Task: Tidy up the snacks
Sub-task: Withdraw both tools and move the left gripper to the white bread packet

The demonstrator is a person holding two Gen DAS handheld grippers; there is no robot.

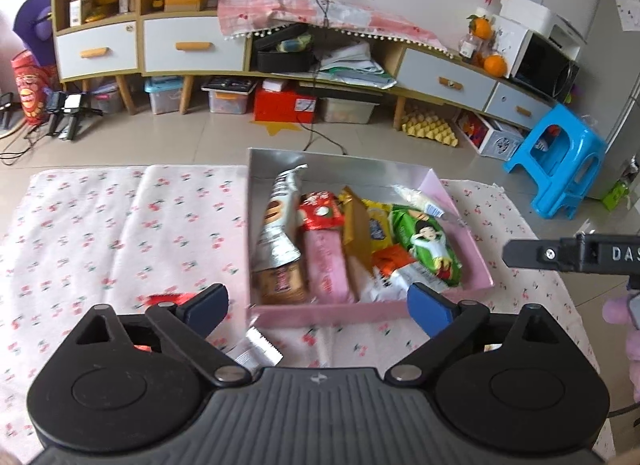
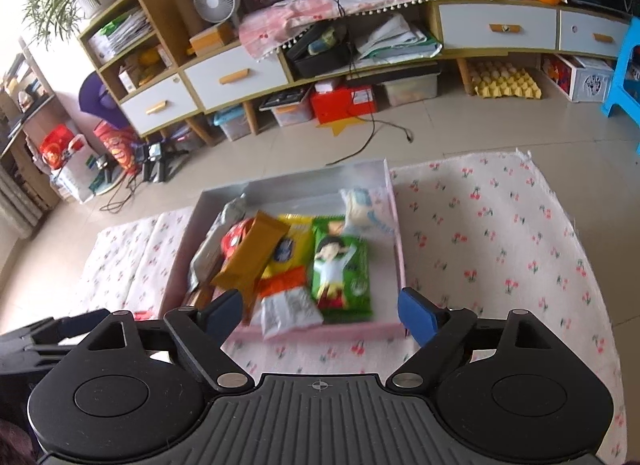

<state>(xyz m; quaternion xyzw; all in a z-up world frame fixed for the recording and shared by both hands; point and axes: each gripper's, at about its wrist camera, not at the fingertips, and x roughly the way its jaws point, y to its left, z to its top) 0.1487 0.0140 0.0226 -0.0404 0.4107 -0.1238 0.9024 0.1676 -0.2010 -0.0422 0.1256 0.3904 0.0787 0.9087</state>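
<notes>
Inspecting progress: most snacks lie packed side by side in the pink box [image 1: 460, 205] on the cherry-print cloth [image 1: 120, 233].
Left gripper [image 1: 316, 301]: jaws wide, nothing between them.
Right gripper [image 2: 320, 311]: jaws wide, empty, near the box's near edge.
Outstanding: a silver packet [image 1: 260, 349] and a red wrapper [image 1: 168, 299] lie outside, near left of the box.
Judgement: nearly complete.

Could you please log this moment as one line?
left gripper open, empty | right gripper open, empty | snacks in pink box | silver wrapper on cloth
</notes>
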